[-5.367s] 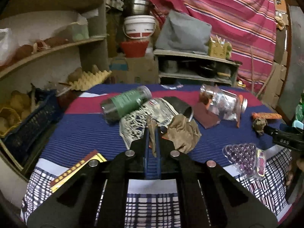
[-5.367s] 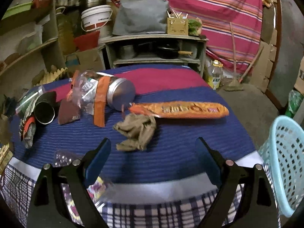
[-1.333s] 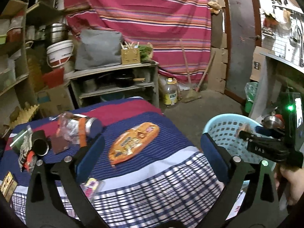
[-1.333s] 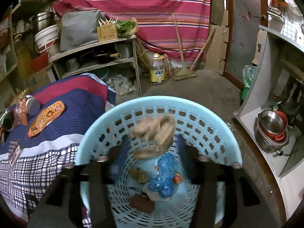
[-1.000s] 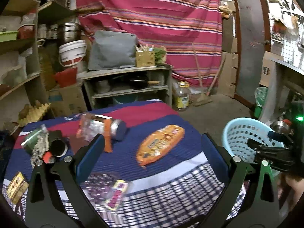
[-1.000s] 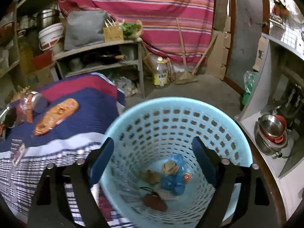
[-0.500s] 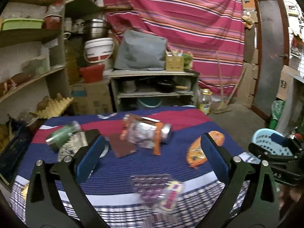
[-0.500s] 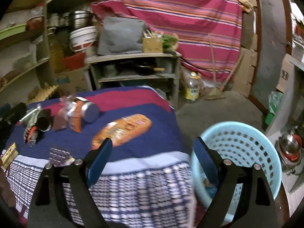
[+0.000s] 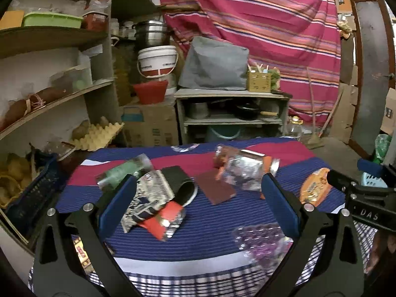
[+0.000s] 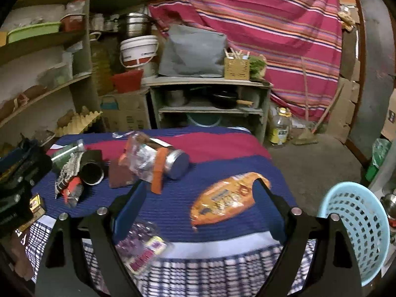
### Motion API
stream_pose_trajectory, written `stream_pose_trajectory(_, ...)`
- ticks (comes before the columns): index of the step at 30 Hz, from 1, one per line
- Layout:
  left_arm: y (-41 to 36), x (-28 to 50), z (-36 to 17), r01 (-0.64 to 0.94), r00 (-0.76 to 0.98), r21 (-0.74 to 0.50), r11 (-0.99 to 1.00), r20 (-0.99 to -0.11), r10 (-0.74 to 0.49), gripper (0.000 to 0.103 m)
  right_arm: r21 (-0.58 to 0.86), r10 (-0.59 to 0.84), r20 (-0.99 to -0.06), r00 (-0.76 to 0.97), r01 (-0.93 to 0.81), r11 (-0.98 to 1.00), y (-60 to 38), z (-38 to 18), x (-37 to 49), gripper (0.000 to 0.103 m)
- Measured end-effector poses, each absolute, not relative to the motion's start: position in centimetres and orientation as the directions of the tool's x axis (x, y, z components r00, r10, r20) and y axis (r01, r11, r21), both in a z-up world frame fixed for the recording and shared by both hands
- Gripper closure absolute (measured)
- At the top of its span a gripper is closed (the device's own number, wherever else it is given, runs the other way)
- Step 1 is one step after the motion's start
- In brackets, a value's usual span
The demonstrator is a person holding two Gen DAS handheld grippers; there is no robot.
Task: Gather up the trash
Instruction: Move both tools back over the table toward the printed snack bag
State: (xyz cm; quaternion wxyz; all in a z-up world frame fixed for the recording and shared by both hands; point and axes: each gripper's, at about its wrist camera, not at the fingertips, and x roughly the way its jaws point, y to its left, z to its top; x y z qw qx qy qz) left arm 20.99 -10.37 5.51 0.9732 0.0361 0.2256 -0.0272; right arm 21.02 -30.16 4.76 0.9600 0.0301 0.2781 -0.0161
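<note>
A: Trash lying on the bench [image 10: 222, 148]?
B: An orange snack wrapper [image 10: 226, 199] is lying flat near the right edge, framed between the fingers of the right hand-held gripper [image 10: 198, 210] but untouched. A clear plastic jar [image 10: 153, 159] with orange bands is lying on its side behind it. A brown square [image 9: 215, 188], a black cup [image 9: 182, 185], crumpled printed and red wrappers [image 9: 153, 208] and a green bottle [image 9: 123, 173] are lying further left. A blister pack [image 9: 262, 240] is sitting at the near edge.

A: Where is the basket?
B: The light blue basket [image 10: 358, 225] is standing beside the bench, on the right.

A: The grippers?
B: Both are standing with fingers wide apart, holding nothing. The left hand-held gripper [image 9: 198, 208] is hovering over the wrappers.
</note>
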Motion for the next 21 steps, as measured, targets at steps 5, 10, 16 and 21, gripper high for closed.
stream_pose_trajectory(5,-8.2,21.9,4.6,0.037,0.891,0.065,0.997,-0.453,-0.004,0.006,0.046,0.004,-0.534,0.846,0.025,0.999,-28.0,4.2,22.4,0.017)
stream_pose_trajectory(10,-5.3,23.3,3.4,0.006,0.868,0.019,1.000,-0.496,0.005,0.006,0.055,0.023,-0.546,0.837,0.009,0.998,-26.8,3.5,23.7,0.017)
stream_pose_trajectory(16,-2.6,24.3,2.4,-0.039,0.853,-0.003,0.999,-0.521,0.031,0.006,0.012,0.008,-0.550,0.835,-0.001,1.000,-25.8,2.2,24.1,0.017)
stream_pose_trajectory(21,-1.3,25.0,1.6,-0.056,0.837,-0.031,0.998,-0.547,0.030,0.006,0.007,-0.002,-0.580,0.815,0.008,1.000,-26.1,0.8,24.4,0.017)
